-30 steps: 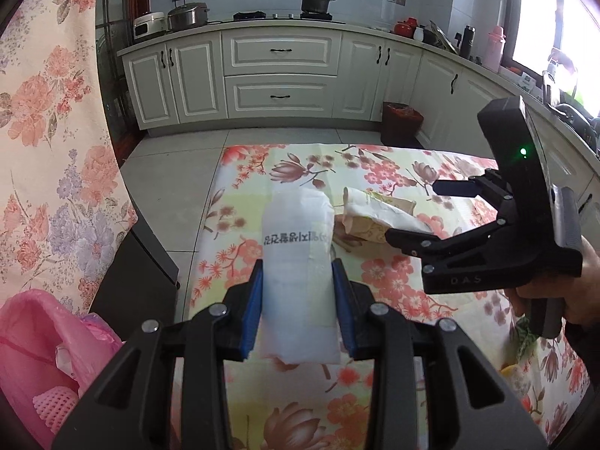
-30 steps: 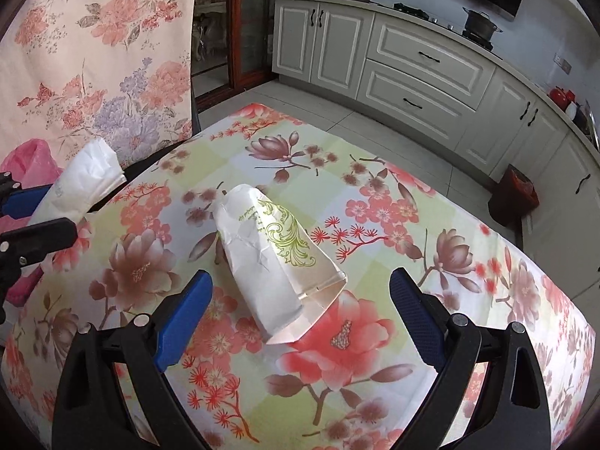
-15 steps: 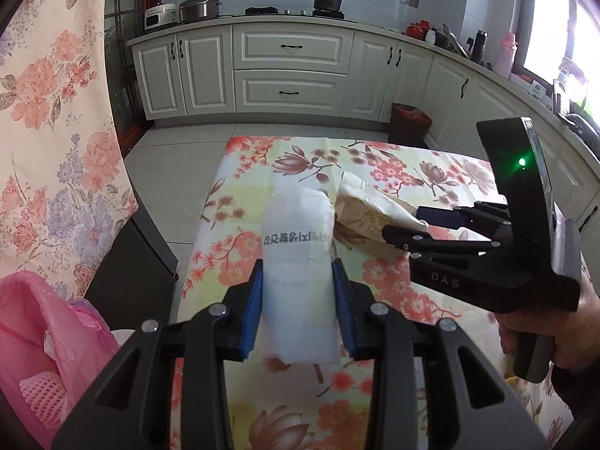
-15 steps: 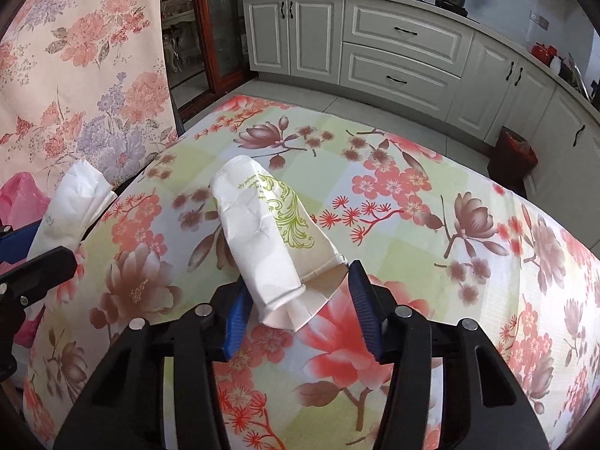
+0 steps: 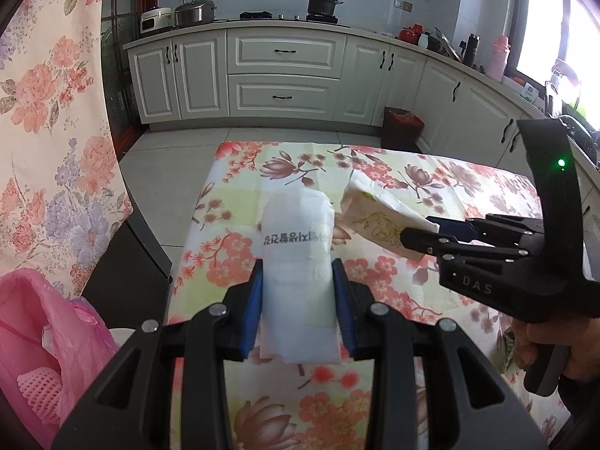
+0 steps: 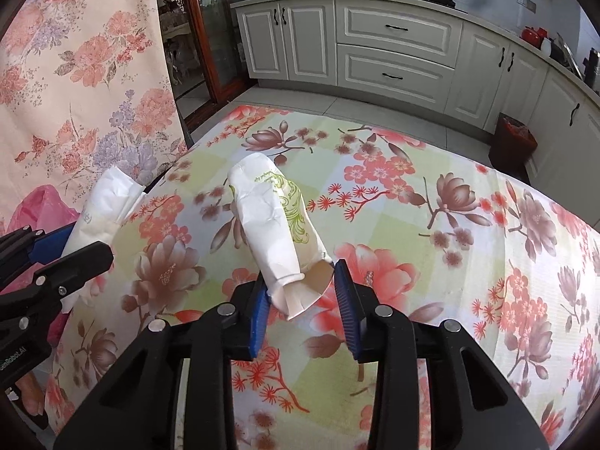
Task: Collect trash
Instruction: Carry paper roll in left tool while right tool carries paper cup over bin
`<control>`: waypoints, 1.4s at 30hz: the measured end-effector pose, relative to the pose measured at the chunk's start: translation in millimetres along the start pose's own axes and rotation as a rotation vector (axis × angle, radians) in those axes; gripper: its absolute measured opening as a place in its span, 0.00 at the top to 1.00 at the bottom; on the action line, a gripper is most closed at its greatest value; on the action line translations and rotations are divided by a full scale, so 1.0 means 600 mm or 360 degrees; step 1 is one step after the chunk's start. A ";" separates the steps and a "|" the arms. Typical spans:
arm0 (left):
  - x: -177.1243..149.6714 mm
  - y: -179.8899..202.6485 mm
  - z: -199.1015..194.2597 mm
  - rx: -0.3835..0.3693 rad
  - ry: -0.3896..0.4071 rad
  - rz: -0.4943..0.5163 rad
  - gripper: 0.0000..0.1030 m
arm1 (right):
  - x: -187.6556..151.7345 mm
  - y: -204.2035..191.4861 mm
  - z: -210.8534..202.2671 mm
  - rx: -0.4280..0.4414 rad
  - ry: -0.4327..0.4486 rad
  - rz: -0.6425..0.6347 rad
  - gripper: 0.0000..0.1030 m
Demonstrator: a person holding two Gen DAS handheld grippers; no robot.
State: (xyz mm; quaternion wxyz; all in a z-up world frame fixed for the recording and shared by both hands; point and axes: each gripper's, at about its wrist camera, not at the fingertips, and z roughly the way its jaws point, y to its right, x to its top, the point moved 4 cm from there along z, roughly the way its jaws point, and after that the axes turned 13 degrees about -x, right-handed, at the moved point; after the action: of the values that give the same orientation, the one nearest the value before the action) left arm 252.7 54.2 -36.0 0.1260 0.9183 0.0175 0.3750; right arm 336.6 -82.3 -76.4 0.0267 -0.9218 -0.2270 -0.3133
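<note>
My left gripper (image 5: 298, 305) is shut on a white paper wrapper with black print (image 5: 296, 258) and holds it above the left end of the floral table. The wrapper also shows in the right wrist view (image 6: 107, 206). My right gripper (image 6: 302, 305) is shut on the open end of a crumpled paper cup with green print (image 6: 273, 221), lifted off the cloth. In the left wrist view the cup (image 5: 375, 221) sticks out of the right gripper (image 5: 423, 238) at the right.
A pink plastic bag (image 5: 45, 341) with a pink foam net hangs beside the table's left end, also in the right wrist view (image 6: 41, 206). A floral curtain (image 6: 75, 75) hangs at left. A red bin (image 5: 403, 127) stands by the white cabinets.
My right gripper has closed from wide open onto the paper cup's open end and lifted it. My left gripper still holds the wrapper and has drawn back a little.
</note>
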 end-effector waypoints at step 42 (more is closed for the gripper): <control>-0.117 -0.206 -0.444 0.0486 0.0447 -0.0310 0.67 | -0.007 -0.272 -0.322 0.0295 0.0415 -0.0060 0.66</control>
State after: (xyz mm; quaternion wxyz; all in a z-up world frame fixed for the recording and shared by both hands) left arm 25.0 223.2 68.8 0.0177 0.8594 0.1801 0.4783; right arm 153.2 25.0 61.0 0.1351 -0.8624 -0.2668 -0.4085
